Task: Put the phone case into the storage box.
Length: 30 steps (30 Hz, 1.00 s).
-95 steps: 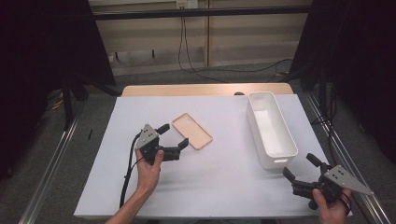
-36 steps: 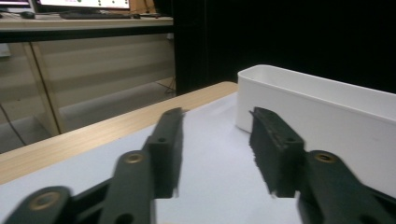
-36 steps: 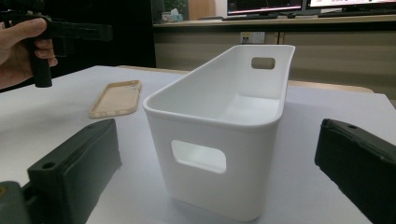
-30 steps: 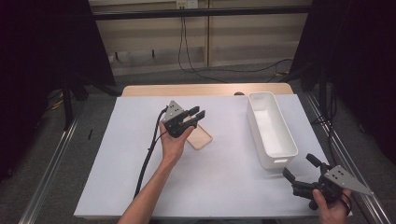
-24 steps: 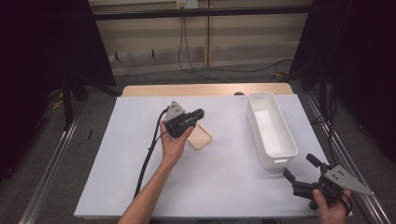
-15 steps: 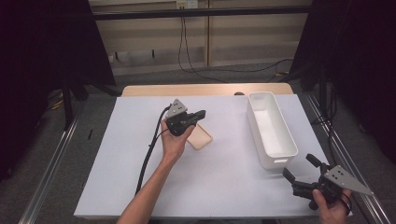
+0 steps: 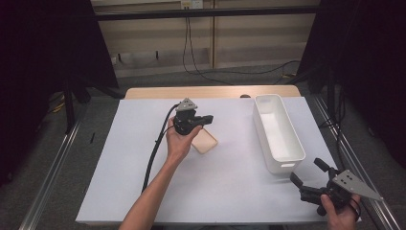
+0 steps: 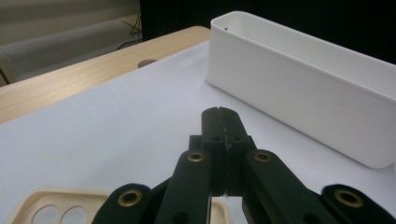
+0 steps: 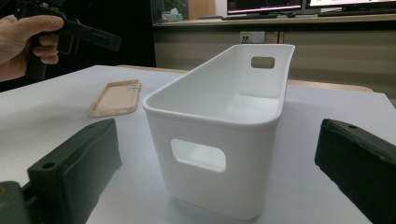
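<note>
High view: left claw hovers pinched shut on nothing above the tan phone case, which lies flat on the bench; right claw waits agape beside the white bin. Next, probably: reopen, drop, pinch the case's edge.

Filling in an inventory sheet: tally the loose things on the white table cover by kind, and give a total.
Phone case, beige: 1
Bin, white plastic, nothing inside: 1
Total: 2
</note>
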{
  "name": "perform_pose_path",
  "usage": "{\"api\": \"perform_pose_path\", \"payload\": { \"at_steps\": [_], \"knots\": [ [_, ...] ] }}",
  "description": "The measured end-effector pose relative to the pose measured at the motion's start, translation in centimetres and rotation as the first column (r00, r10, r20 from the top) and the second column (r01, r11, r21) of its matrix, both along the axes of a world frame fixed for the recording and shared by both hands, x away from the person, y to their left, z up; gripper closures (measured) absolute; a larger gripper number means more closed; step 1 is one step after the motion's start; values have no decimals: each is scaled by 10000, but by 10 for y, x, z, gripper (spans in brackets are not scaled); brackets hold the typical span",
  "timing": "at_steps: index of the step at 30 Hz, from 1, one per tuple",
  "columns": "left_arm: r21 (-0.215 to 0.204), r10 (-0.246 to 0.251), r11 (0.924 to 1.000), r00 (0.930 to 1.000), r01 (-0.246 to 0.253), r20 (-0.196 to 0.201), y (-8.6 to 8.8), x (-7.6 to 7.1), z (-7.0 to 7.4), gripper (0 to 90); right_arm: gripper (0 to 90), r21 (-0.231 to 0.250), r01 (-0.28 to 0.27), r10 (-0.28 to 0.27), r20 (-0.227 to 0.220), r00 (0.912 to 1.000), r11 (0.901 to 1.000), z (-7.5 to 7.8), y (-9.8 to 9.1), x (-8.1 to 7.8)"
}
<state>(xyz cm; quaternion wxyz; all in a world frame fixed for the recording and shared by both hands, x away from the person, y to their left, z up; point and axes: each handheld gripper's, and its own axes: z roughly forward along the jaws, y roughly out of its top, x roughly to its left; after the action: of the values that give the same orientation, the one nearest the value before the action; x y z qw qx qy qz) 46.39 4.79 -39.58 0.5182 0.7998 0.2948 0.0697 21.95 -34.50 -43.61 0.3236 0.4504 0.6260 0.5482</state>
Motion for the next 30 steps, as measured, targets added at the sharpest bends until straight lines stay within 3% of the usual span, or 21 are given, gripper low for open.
{"api": "perform_pose_path", "payload": {
  "at_steps": [3,5,7,9,12,14,15,16,17,20,23,27,29,30],
  "knots": [
    [336,-129,9993,9996,138,-267,-4,4,0,900,0,7,16,-16,-10,10000,10000,0,0,0],
    [459,-328,9983,9973,359,-654,-6,7,-1,900,0,5,6,-6,-9,10000,10000,0,0,0],
    [795,-403,9958,9967,460,-710,-10,8,-3,900,0,27,-7,7,3,10000,10000,0,0,0],
    [857,-484,9947,9944,565,-934,-11,9,-3,900,0,18,-12,12,4,10000,10000,0,0,0],
    [1440,-588,9867,9914,755,-1167,-15,12,-5,900,0,2,-12,12,-3,10000,10000,0,0,0],
    [1953,-94,9804,9962,263,-867,-17,13,-4,900,0,-31,-23,23,3,10000,10000,0,0,0],
    [1931,-158,9805,9938,370,-1103,-17,17,-4,900,0,-25,-27,27,-18,10000,10000,0,0,0],
    [2026,-237,9780,9910,503,-1314,-18,20,-4,900,0,-19,-30,30,-29,10000,10000,0,0,0],
    [2402,-224,9693,9914,531,-1289,-19,22,-4,900,0,-18,-27,27,-27,10000,10000,0,0,0],
    [2576,-335,9638,9899,684,-1375,-22,25,-5,900,0,-28,-25,25,0,10000,10000,0,0,0],
    [2987,-398,9502,9855,885,-1652,-27,28,-10,900,0,-21,-18,18,-31,10000,10000,-1,0,0],
    [3008,-465,9473,9763,1103,-2115,-31,31,-19,900,0,-16,3,-3,28,10000,10000,0,0,0],
    [3556,-366,9275,9746,1154,-2209,-35,33,-22,900,0,1,30,-30,-7,10000,10000,0,0,0],
    [3527,-388,9275,9704,1237,-2385,-35,34,-23,900,0,-6,28,-28,-3,10000,10000,0,0,0]
  ]
}}
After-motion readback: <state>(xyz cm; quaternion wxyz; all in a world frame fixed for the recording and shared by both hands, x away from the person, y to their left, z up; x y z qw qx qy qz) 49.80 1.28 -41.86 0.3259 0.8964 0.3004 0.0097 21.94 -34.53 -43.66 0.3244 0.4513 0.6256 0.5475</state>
